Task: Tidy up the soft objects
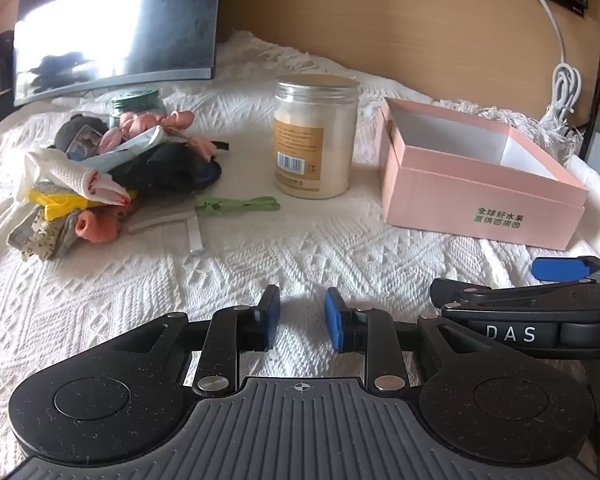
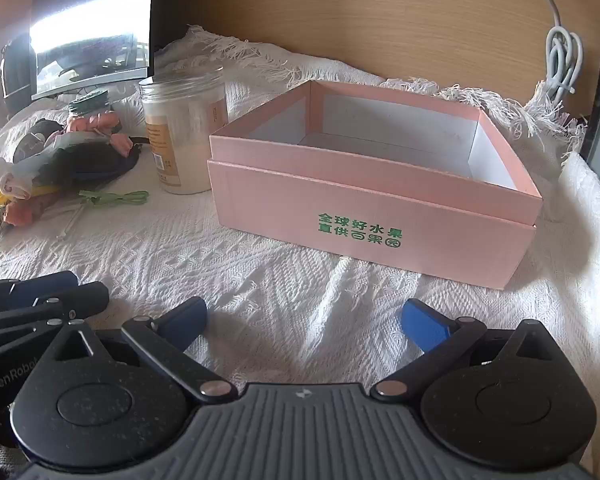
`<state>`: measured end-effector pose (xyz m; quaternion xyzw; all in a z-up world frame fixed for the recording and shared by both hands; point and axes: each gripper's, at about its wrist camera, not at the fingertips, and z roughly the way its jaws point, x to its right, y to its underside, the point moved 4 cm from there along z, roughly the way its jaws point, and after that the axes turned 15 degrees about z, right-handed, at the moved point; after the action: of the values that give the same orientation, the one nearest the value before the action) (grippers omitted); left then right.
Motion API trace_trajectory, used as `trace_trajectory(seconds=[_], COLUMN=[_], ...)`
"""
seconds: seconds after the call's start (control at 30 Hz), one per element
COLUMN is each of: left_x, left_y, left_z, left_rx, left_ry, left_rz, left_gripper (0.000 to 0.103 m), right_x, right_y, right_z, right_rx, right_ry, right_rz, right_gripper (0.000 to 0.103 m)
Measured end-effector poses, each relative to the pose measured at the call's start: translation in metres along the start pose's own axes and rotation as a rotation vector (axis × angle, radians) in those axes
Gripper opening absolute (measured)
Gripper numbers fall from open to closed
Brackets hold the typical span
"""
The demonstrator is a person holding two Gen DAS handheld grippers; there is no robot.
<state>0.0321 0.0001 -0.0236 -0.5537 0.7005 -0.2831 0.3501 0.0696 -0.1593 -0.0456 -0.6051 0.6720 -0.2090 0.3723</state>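
Both our grippers hover low over the white knitted cloth [image 1: 300,248], holding nothing.

Our left gripper [image 1: 302,318] has its blue pads drawn fairly near each other with bare cloth showing in the gap; our right gripper [image 2: 304,324] is spread wide. We see the pile of soft objects [image 1: 112,168] heaped at the left, a powder jar [image 1: 316,136] between it and the pink box [image 2: 372,196], whose white inside shows no contents.

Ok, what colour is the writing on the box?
Green, on the pink box; clearest in the right wrist view.
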Motion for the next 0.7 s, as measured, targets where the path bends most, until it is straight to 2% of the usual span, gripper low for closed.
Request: trace_trajectory(seconds=[0.7], left_x=[-0.0004], left_y=[-0.0005], left_z=[-0.0006], left_rx=[0.002], left_ry=[0.005], left_rz=[-0.007], left_gripper=[0.028], right_x=[0.0005], right_y=[-0.0003], right_z=[-0.0002], right_rx=[-0.001], right_ry=[-0.002], right_rz=[0.0], right_gripper=[0.103])
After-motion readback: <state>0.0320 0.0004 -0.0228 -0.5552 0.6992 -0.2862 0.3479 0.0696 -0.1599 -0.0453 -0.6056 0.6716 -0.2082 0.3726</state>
